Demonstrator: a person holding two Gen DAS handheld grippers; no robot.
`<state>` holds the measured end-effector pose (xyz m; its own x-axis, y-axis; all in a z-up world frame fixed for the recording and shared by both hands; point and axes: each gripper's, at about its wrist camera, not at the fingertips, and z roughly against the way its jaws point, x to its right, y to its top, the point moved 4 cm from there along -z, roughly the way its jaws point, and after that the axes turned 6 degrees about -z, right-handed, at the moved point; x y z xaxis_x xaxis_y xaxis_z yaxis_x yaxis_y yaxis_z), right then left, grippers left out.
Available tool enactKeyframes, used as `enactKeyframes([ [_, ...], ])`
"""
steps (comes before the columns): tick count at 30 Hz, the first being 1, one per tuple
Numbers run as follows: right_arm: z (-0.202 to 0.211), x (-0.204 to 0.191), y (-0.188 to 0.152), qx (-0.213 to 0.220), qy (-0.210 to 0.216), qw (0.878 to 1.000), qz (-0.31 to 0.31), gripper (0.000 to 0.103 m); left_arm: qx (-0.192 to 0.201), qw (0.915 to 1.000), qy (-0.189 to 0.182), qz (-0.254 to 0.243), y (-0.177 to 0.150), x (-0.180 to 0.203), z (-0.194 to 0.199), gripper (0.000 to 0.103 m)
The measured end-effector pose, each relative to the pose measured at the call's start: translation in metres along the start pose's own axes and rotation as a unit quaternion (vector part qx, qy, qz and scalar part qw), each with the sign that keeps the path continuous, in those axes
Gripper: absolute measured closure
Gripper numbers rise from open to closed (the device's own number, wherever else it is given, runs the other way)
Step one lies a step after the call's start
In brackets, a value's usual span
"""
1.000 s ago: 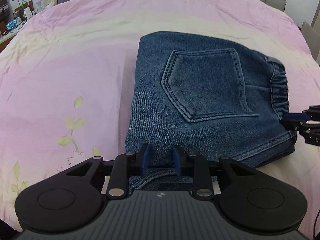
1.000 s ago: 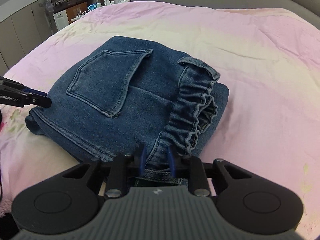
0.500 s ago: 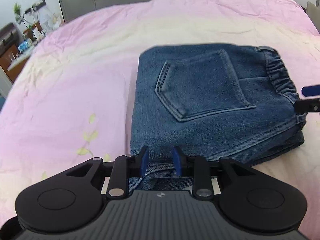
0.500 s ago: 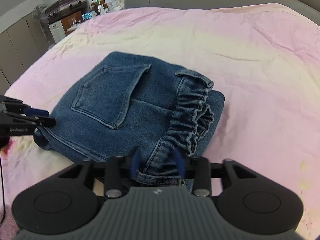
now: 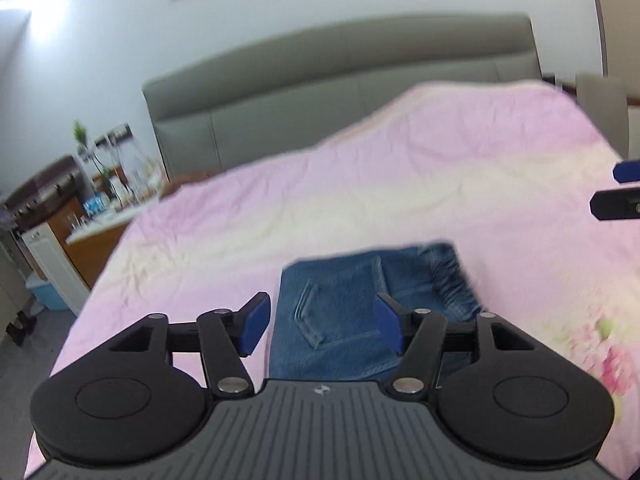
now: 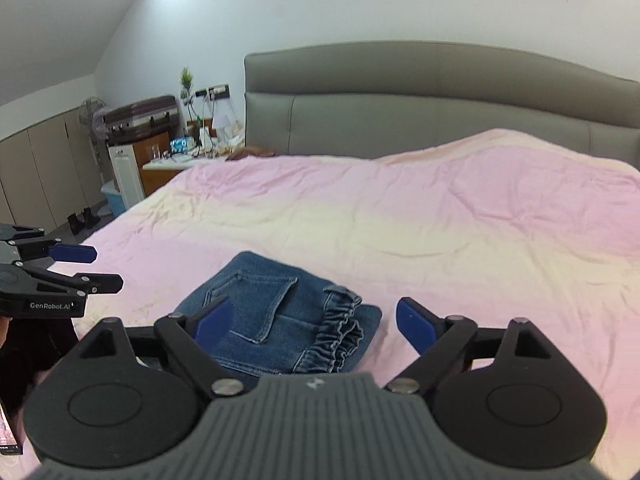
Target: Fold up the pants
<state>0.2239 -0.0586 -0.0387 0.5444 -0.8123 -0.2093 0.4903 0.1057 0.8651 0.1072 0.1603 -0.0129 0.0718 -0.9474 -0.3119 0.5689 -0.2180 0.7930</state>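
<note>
The left gripper (image 5: 320, 322) is raised above the bed and tilted downward, its blue-padded jaws opening with nothing pinched between them; the folded blue denim pants (image 5: 352, 320) only lie on the bedding beyond the gap. The right gripper (image 6: 312, 322) has the same raised, downward-tilted pose, its jaws opening wider and also gripping nothing, with the pants (image 6: 280, 316) lying flat past them toward 12 o'clock. The pants rest as a compact bundle on the pink and cream quilted bedspread (image 6: 440, 240), back pocket up and gathered elastic waistband toward 3 o'clock. The right view shows the left gripper from the side at 9 o'clock, clear of the denim, plus a sharp grey padded headboard (image 6: 420, 96). The left view is motion-blurred and catches only the right gripper's tips at its 3 o'clock edge.
</note>
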Motion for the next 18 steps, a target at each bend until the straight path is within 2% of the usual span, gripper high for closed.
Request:
enactKeyframes([
  [1,0.020,0.000,0.002,0.018,-0.001,1.000,-0.001,0.013,0.020,0.9998,0.004,0.008,0.003,0.006,0.012,0.022],
  [5,0.085,-0.004,-0.005,0.086,-0.021,0.996,0.023,0.008,0.087,0.9950,0.031,0.040,0.005,0.030,0.061,0.015],
  [8,0.123,-0.013,-0.018,0.129,-0.048,0.989,0.055,0.006,0.119,0.9895,0.056,0.059,0.003,0.044,0.089,0.006],
  [11,0.155,-0.018,-0.035,0.156,-0.070,0.983,0.070,0.005,0.138,0.9854,0.056,0.083,-0.003,0.052,0.106,0.005],
  [14,0.180,-0.018,-0.052,0.165,-0.081,0.981,0.056,0.005,0.140,0.9834,0.061,0.097,-0.010,0.055,0.115,0.005],
  [18,0.196,-0.017,-0.076,0.157,-0.078,0.984,0.016,0.005,0.131,0.9861,0.066,0.078,-0.016,0.061,0.113,0.005],
])
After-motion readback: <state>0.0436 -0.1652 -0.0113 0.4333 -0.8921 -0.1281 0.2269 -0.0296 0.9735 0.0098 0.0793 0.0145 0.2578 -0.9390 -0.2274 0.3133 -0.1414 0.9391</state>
